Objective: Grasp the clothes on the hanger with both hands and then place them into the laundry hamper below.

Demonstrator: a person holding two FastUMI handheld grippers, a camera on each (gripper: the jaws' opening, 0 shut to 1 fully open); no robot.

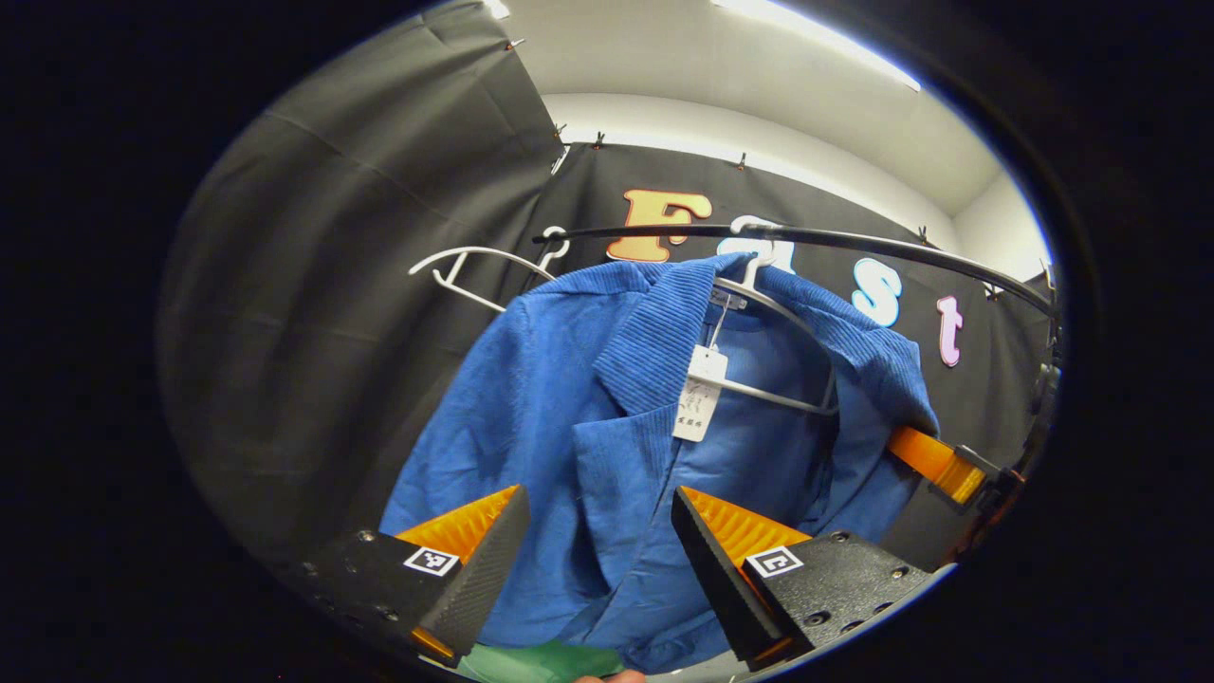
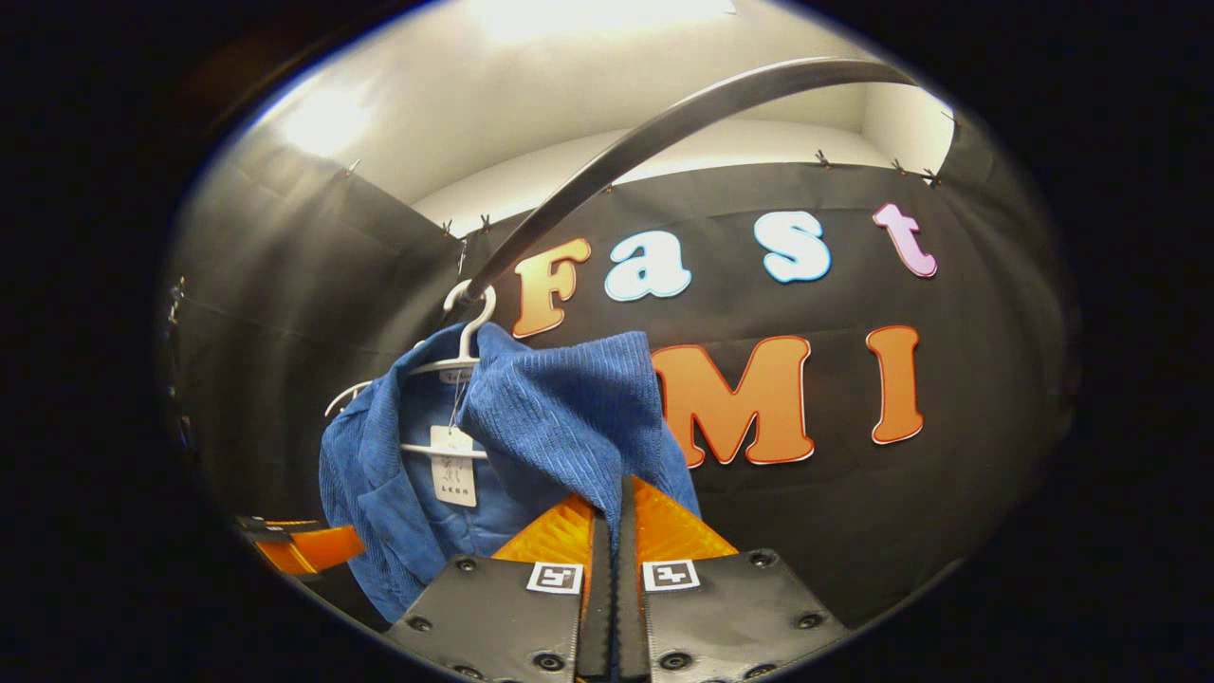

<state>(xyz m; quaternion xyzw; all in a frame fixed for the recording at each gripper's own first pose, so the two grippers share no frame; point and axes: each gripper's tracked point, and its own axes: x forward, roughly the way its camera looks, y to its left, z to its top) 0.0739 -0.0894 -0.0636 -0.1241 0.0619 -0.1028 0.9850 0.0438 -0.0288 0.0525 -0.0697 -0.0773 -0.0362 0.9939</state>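
A blue corduroy jacket (image 1: 569,398) hangs on a white hanger (image 1: 773,384) from a black rail (image 1: 854,242), with a paper tag (image 1: 699,406) at its collar. My left gripper (image 1: 599,512) is open, its fingers standing either side of the jacket's front panel. In the right gripper view the jacket (image 2: 560,408) droops from its hanger (image 2: 455,365), and my right gripper (image 2: 621,489) is shut on the ribbed cloth of one shoulder. That right gripper (image 1: 934,460) appears at the jacket's right edge in the left gripper view. My left gripper (image 2: 303,548) sits low beside the jacket.
An empty white hanger (image 1: 474,270) hangs on the rail to the left of the jacket. Something green (image 1: 541,661) lies below the jacket's hem. The curved rail (image 2: 664,123) passes overhead, and black cloth walls close in behind and at the sides.
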